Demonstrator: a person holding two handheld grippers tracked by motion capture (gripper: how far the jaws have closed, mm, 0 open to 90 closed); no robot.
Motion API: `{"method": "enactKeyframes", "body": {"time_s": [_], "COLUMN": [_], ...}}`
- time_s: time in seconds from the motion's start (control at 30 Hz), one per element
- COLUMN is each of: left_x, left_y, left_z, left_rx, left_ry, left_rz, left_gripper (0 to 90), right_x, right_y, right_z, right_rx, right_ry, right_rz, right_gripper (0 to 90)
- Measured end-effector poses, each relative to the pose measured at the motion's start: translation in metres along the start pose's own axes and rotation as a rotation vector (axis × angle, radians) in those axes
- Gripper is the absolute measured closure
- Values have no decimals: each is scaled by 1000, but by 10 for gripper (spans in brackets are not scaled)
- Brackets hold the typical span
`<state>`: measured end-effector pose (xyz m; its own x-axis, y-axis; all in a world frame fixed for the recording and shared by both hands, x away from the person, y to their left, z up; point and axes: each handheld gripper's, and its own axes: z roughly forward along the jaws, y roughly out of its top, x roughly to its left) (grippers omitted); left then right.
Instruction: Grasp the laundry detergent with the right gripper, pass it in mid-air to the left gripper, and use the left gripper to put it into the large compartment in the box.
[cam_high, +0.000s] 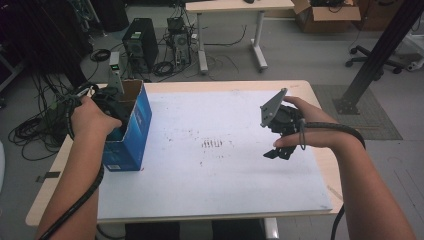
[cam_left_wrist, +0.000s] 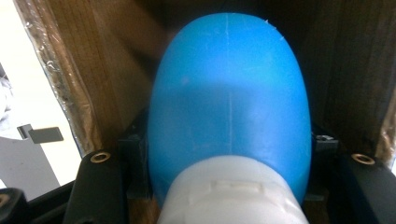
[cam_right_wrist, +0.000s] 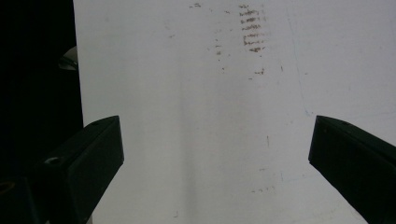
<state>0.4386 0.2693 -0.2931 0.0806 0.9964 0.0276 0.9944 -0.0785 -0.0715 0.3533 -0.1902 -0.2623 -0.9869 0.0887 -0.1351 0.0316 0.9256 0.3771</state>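
A tall blue cardboard box (cam_high: 131, 135) stands open-topped at the left edge of the white board (cam_high: 215, 190). My left gripper (cam_high: 111, 102) reaches down into it from the left. In the left gripper view its jaws (cam_left_wrist: 229, 149) are shut on a rounded blue plastic bottle (cam_left_wrist: 229, 93), white cap (cam_left_wrist: 231, 196) nearest the camera, with the box's brown inner walls (cam_left_wrist: 93, 70) around it. My right gripper (cam_high: 277, 150) hovers over the right part of the board. Its jaws (cam_right_wrist: 215, 149) stand wide open with nothing between them, above bare board with brown smudges (cam_right_wrist: 252, 32).
The board lies on a light wooden table (cam_high: 327, 165). On the floor behind are computer towers (cam_high: 140, 42), tangled cables (cam_high: 35, 130), a second desk (cam_high: 235, 30), a cardboard carton (cam_high: 325, 15), a black slanted post (cam_high: 380, 50) and a chair base (cam_high: 372, 62).
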Motion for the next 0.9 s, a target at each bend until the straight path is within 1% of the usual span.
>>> {"method": "enactKeyframes", "body": {"time_s": [0.17, 0.3, 0.33, 0.37, 0.4, 0.57, 0.77, 0.9], "left_x": [-1, -3, -3, -3, -3, -3, -5, -7], "left_y": [0, -1, -1, -1, -1, -1, -3, -5], "left_z": [0, -1, -2, -2, -2, -5, -11, -18], "left_rx": [-12, -19, -18, -15, -15, -23, -32, -44], "left_ry": [7, 14, 14, 14, 14, 21, 24, 40], "left_rz": [3, -2, -1, -1, -1, -5, -6, -2], "left_gripper": [373, 345, 337, 329, 322, 315, 313, 311], "right_x": [1, 2, 2, 3, 3, 3, 3, 3], "right_y": [-3, -4, -4, -5, -5, -7, -8, -8], "right_z": [-2, -2, -2, -3, -2, -3, -3, -4], "right_rx": [-3, -6, -9, -2, -6, -8, -11, -13], "right_ry": [0, -2, -5, -2, 0, -2, -4, -3], "right_rz": [3, 6, 2, 12, 7, 11, 11, 10], "right_gripper": [31, 31, 31, 31, 31, 31, 31, 31]}}
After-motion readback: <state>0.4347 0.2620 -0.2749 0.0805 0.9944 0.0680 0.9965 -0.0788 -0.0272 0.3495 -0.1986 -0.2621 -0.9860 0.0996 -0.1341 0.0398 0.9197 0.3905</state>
